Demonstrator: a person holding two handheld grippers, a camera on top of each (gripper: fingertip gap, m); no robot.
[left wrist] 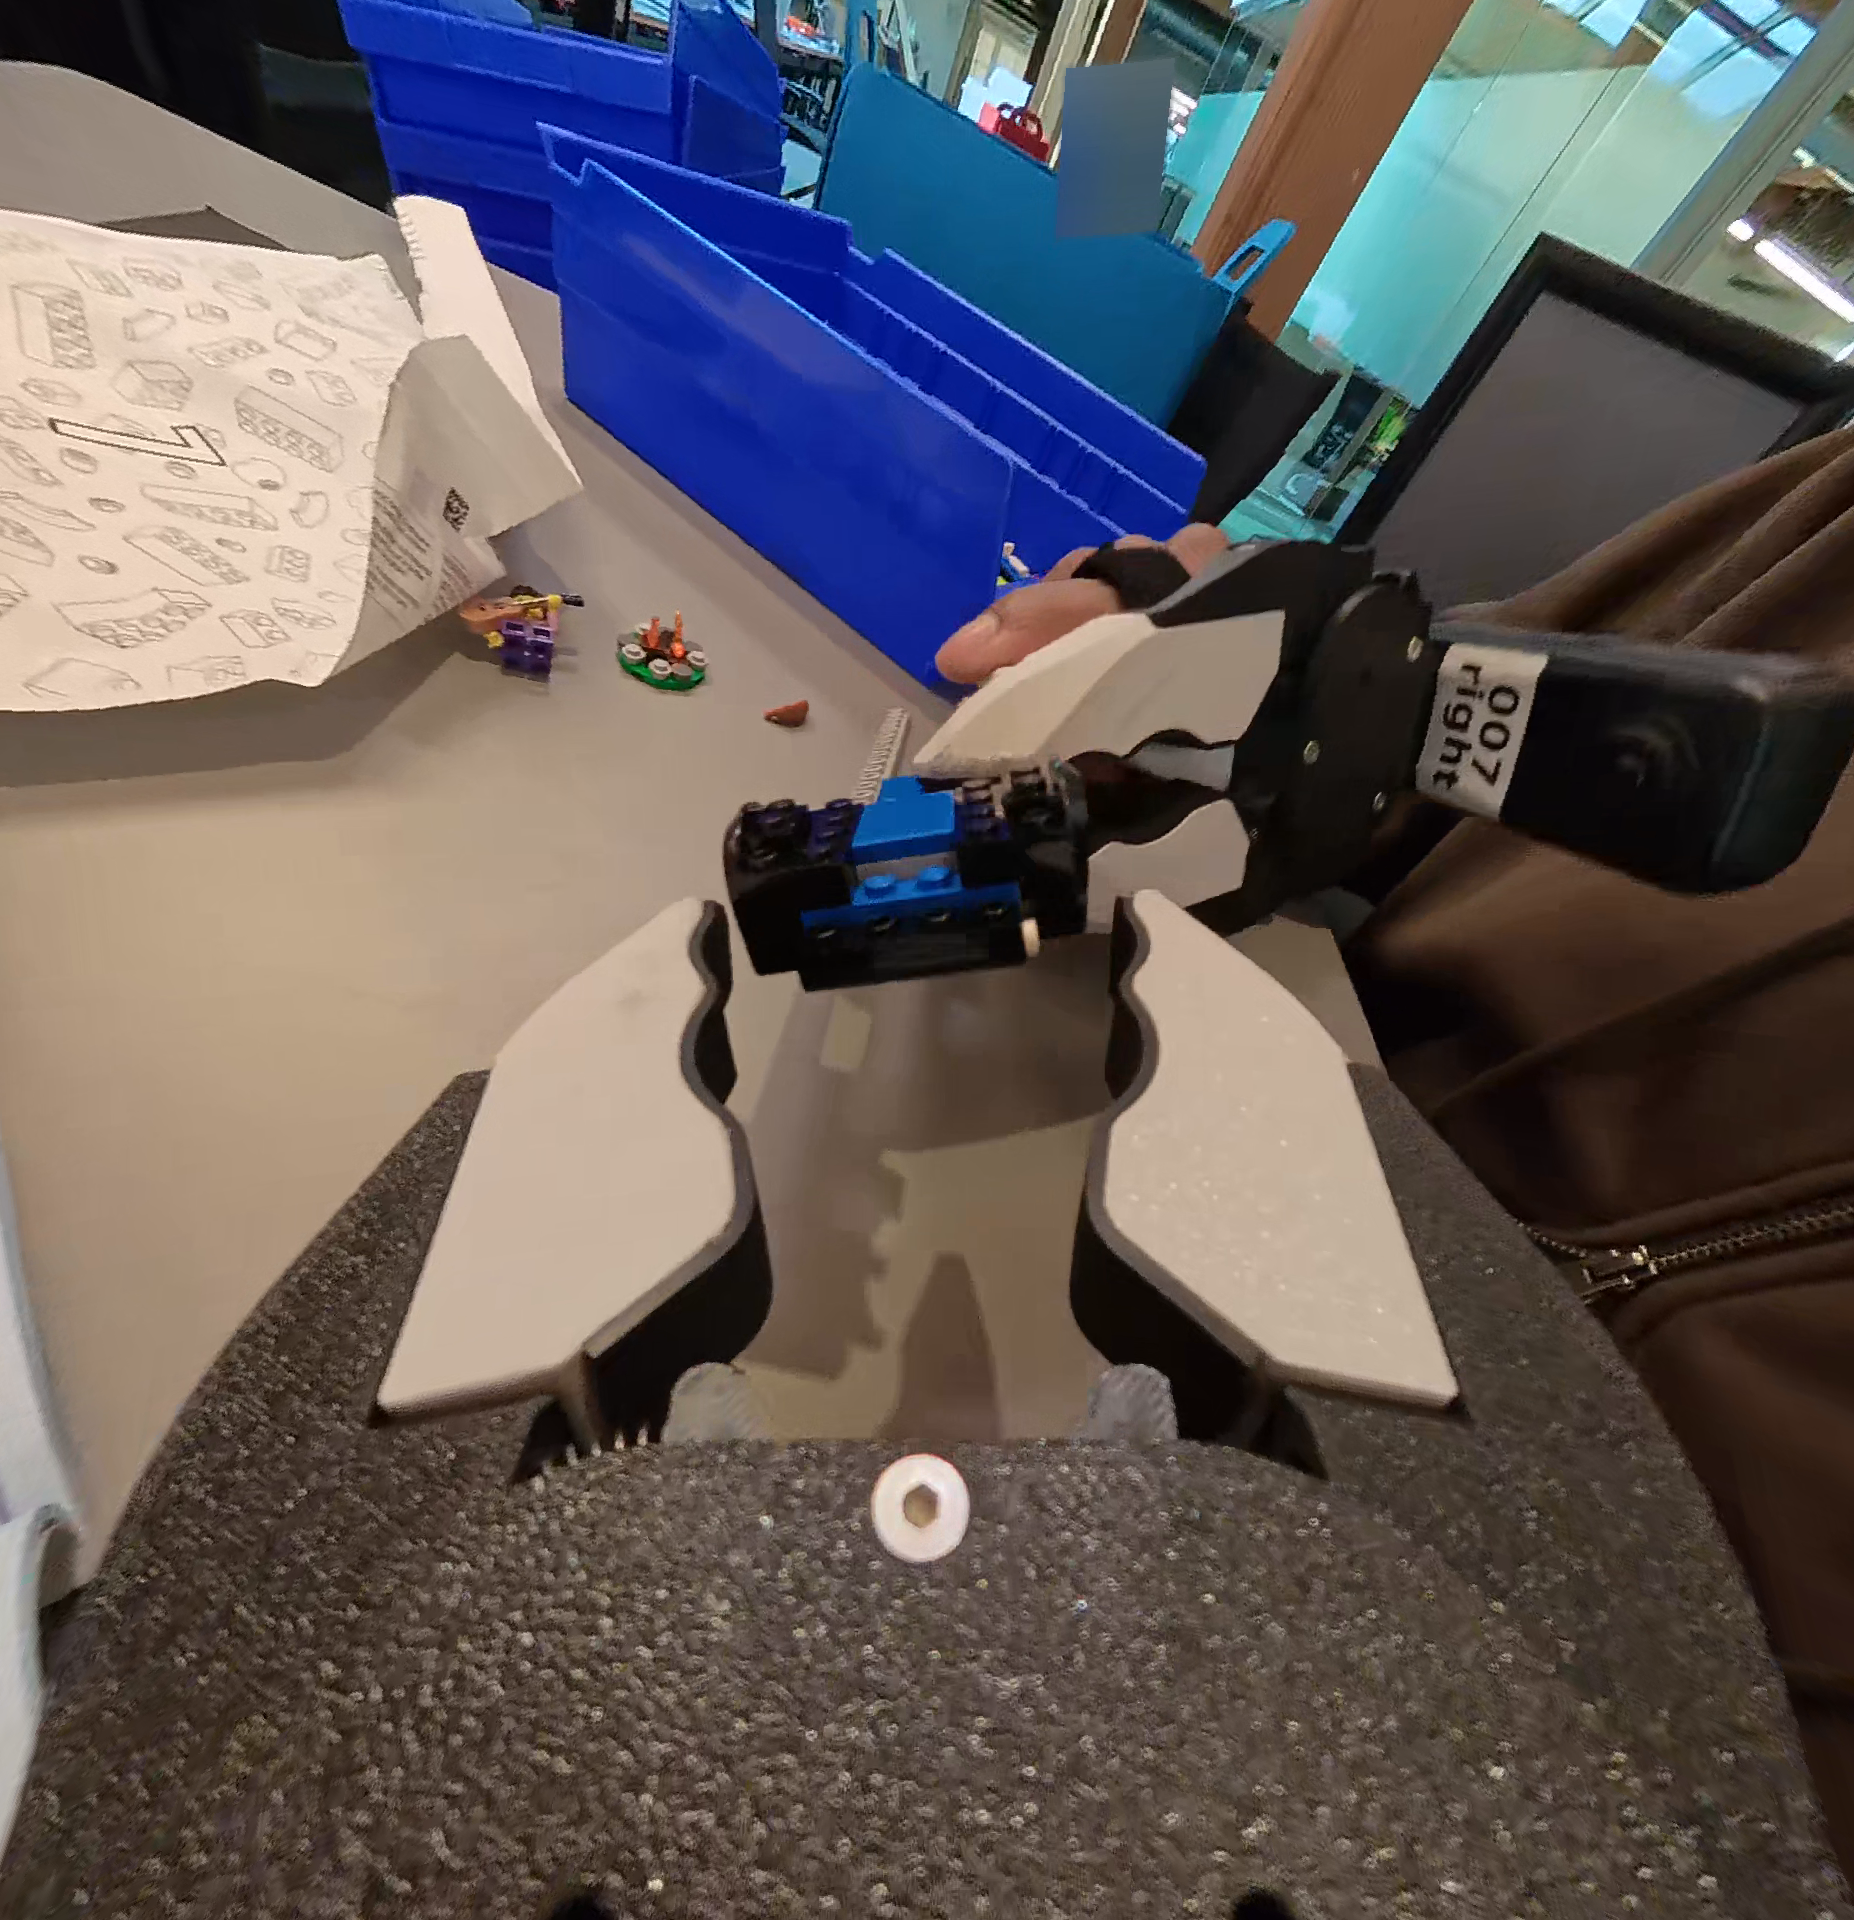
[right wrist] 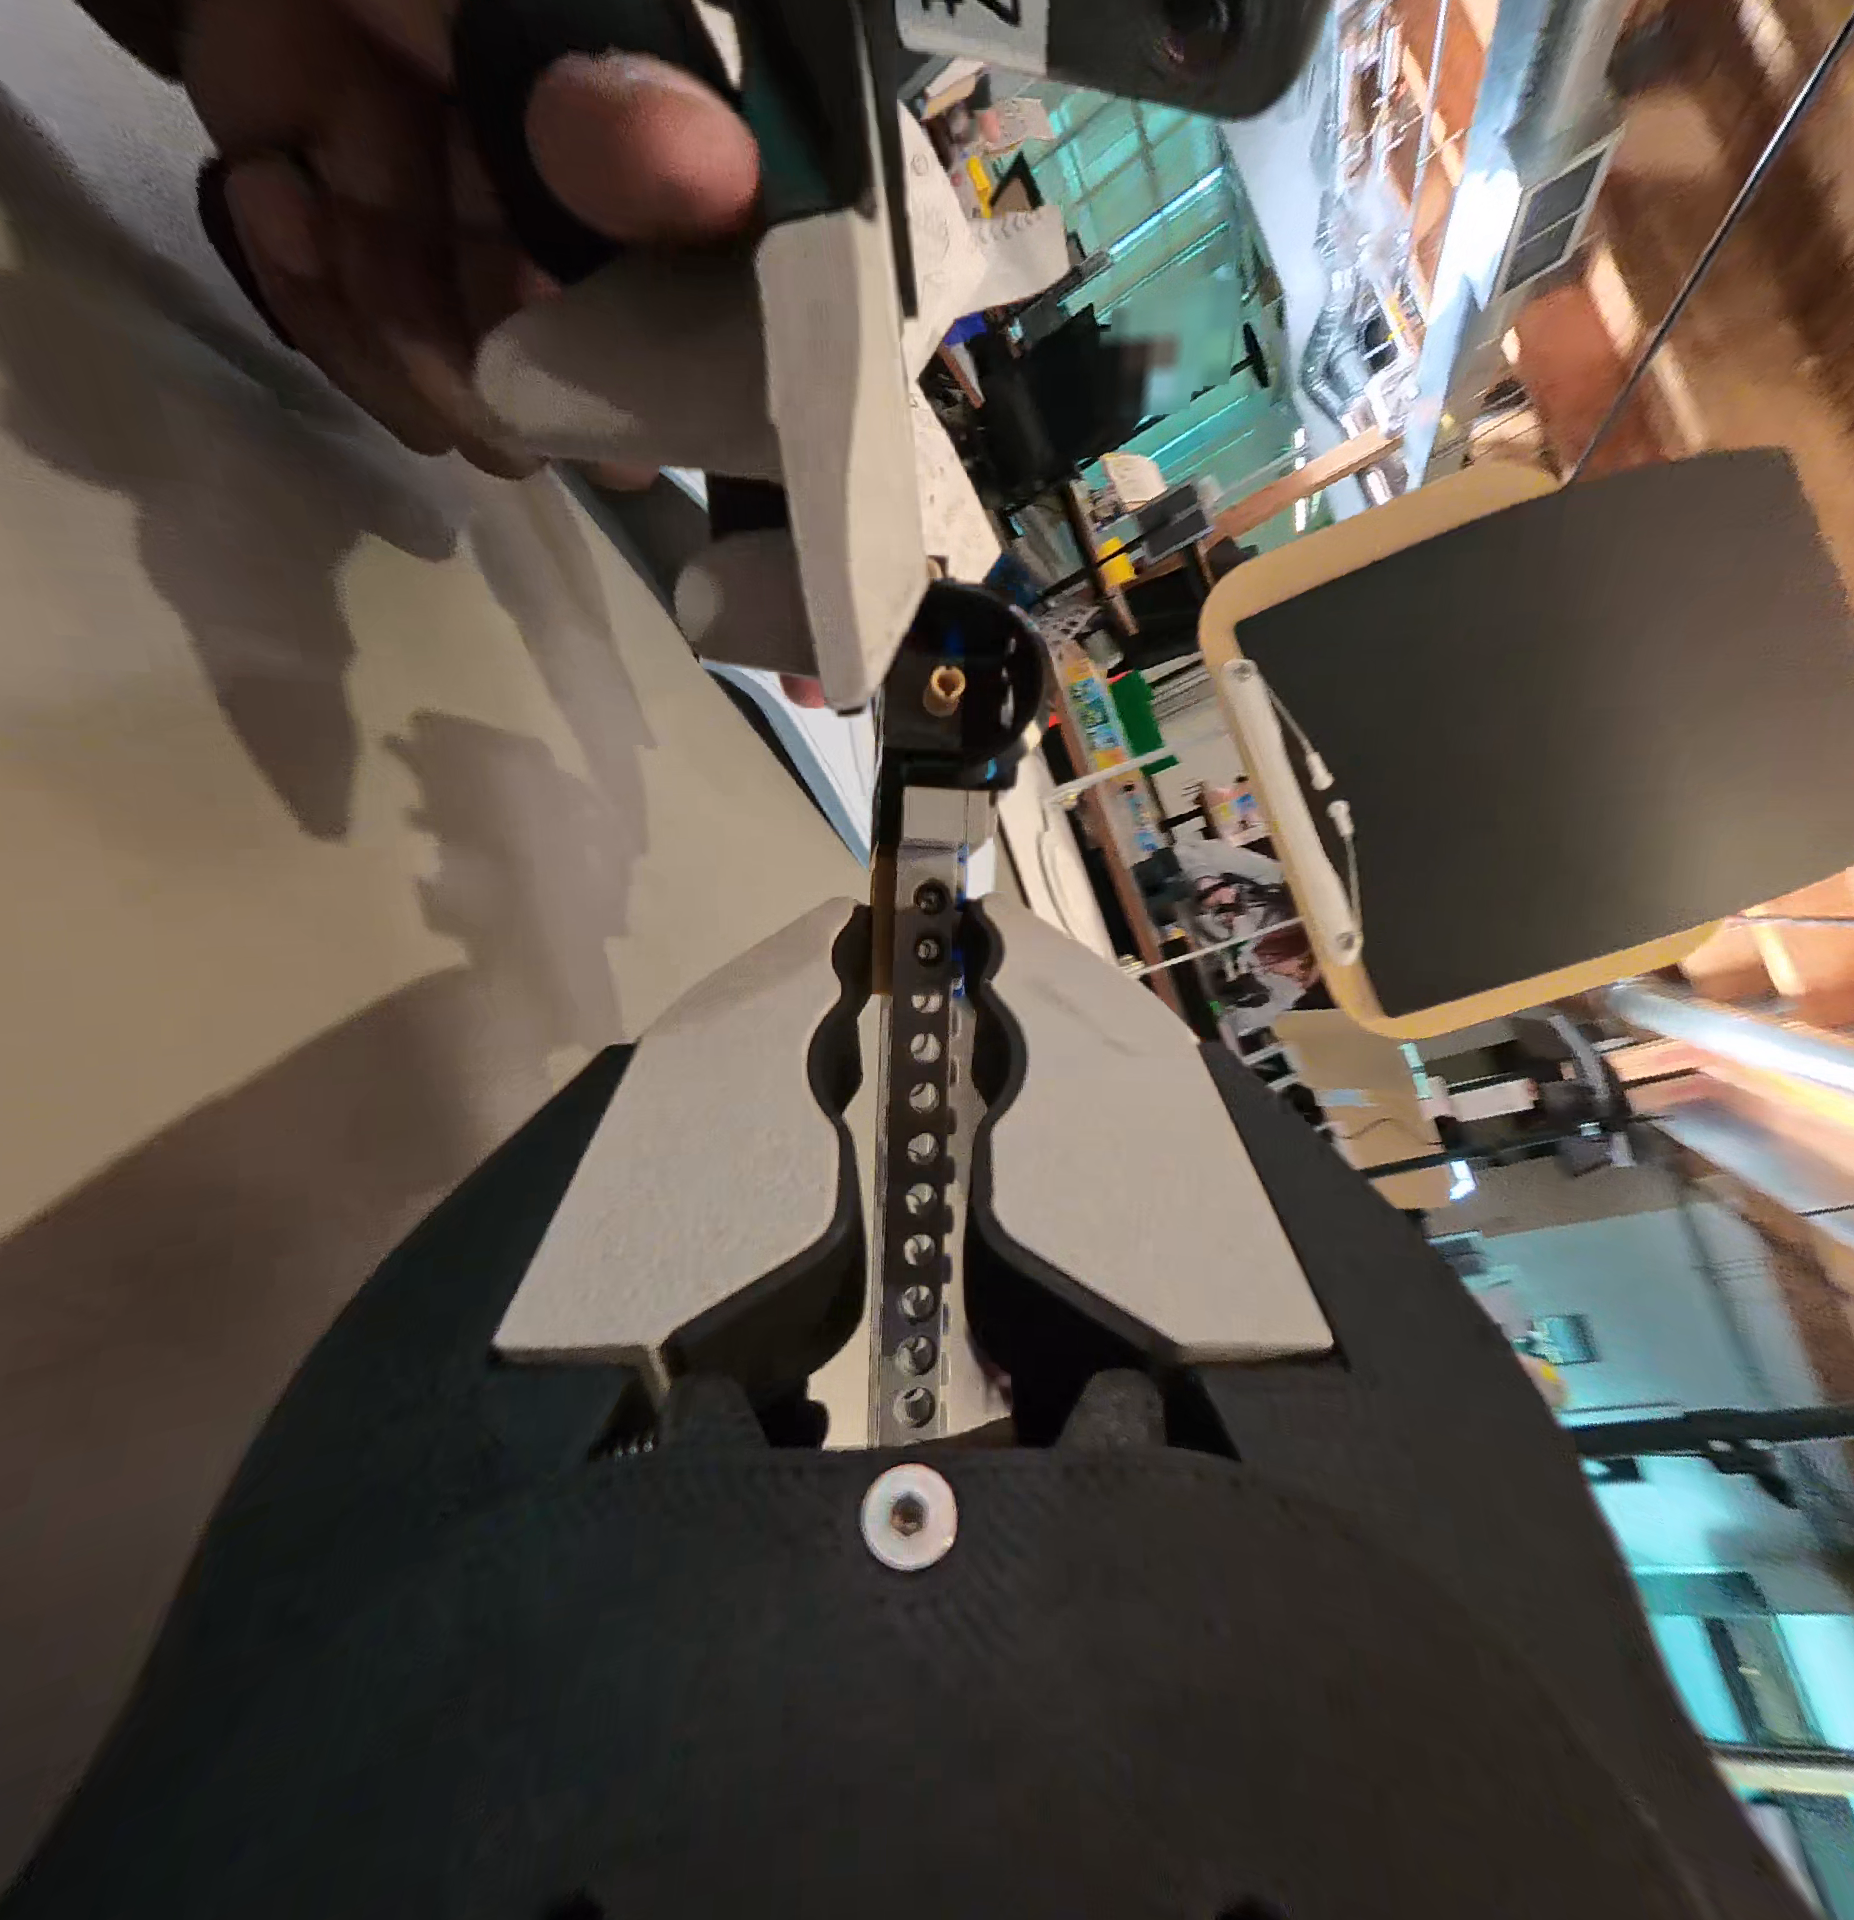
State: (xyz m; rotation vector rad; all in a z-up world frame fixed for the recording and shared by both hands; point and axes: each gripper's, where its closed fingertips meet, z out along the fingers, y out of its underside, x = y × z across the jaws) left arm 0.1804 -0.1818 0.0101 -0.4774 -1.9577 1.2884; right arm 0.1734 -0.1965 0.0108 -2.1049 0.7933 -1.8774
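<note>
Left gripper [left wrist: 918, 920] fingers stand spread, clear of the black-and-blue brick model [left wrist: 907, 883] above the table [left wrist: 279, 935]; right gripper [right wrist: 918, 935] fingers clamp its grey perforated beam [right wrist: 918, 1143], so a narrow hold risks slipping.

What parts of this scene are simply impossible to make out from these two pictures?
- Left wrist view: what the blue bins hold; their walls hide it.
- Left wrist view: the right gripper covers one end of the brick model.
- Right wrist view: background shelves are blurred.
</note>
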